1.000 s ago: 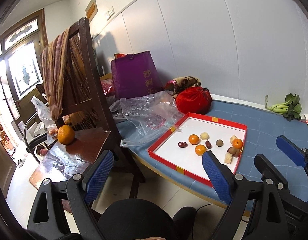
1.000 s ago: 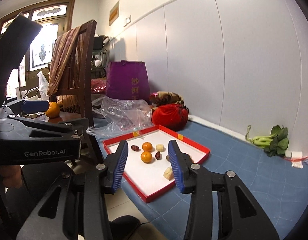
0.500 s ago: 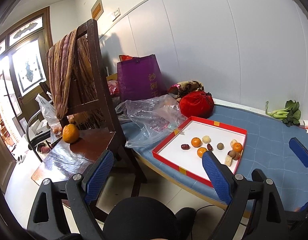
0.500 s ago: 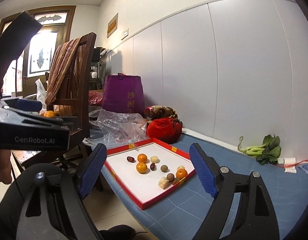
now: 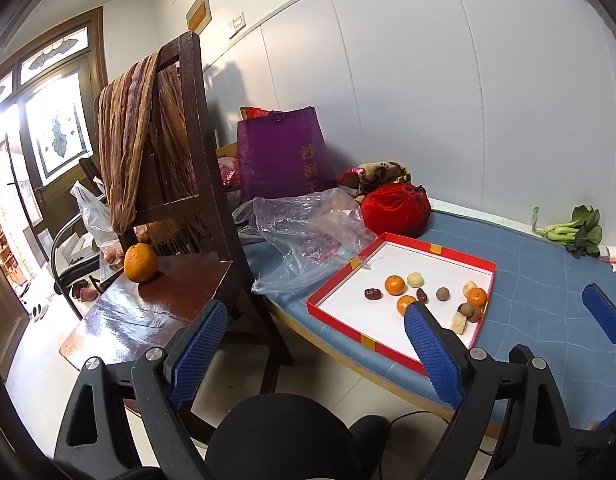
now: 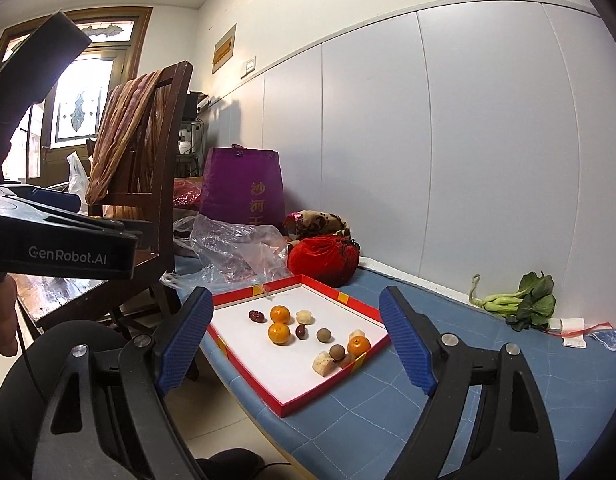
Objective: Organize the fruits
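Blue table (image 6: 487, 396) fills the right of both views, along a pale wall, with a dark wooden chair (image 5: 196, 216) at its left end. On the table's near corner sits a shallow red-edged tray (image 6: 296, 404) with a white floor. Behind it we see a purple bag (image 6: 244, 188), a crumpled clear plastic bag (image 5: 308, 236), a red cloth pouch (image 6: 323, 258) and, well apart at the far right, leafy greens (image 6: 519, 300).

Our left gripper (image 5: 315, 344) and right gripper (image 6: 296, 338) both hang short of the table edge, fingers spread wide — neither holds anything.

Inside the tray lie 3 small oranges (image 6: 280, 314), 2 dark red dates (image 6: 257, 316), round brown fruits (image 6: 323, 335) and pale chunks (image 6: 323, 362), scattered with no clear grouping. 1 larger orange (image 5: 141, 263) sits alone on the chair seat.

We cannot tell which piece comes next. Whichever it is, we judge a good pick means coming down from above, straddling 1 piece only — the cluster by the tray's right rim is tight — and closing gently so round fruit does not roll.
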Demonstrator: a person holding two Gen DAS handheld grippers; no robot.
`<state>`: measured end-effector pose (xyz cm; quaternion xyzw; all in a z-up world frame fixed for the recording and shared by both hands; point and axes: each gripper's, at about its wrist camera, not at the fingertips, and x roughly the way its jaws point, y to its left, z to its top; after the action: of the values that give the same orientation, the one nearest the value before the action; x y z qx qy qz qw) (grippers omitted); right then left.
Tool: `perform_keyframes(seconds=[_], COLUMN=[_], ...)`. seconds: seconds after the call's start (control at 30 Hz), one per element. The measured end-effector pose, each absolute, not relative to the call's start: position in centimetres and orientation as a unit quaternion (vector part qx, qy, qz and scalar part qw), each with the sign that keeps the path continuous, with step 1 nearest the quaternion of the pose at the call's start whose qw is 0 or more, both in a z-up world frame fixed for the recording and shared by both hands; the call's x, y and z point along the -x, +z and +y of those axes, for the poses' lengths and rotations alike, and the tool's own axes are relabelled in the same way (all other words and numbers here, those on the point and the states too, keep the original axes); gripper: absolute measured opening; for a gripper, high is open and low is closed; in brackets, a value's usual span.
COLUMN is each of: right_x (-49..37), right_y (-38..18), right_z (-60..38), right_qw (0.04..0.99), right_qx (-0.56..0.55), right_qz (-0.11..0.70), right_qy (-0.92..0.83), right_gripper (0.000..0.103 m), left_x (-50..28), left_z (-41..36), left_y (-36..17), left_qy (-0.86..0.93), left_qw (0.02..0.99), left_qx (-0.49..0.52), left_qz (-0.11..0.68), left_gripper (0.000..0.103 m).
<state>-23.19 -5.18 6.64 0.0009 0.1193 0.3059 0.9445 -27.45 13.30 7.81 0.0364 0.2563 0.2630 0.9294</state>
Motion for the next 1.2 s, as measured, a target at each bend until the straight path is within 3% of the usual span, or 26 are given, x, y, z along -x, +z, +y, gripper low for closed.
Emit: perform_keyframes(seconds=[1.2], right_x=[23.75], right_y=[6.53], right_z=[-4.88], right_qw=[0.943], right_qx=[0.007], right_qz=[0.108], right_qy=[0.316], right_gripper=[0.086], left_x=[27.37], left_z=[13.04], left_y=[7.16], left_qy=[0.258], left_qw=[0.928], left_qx=[-0.035], left_qz=[0.265], left_gripper=[0.091])
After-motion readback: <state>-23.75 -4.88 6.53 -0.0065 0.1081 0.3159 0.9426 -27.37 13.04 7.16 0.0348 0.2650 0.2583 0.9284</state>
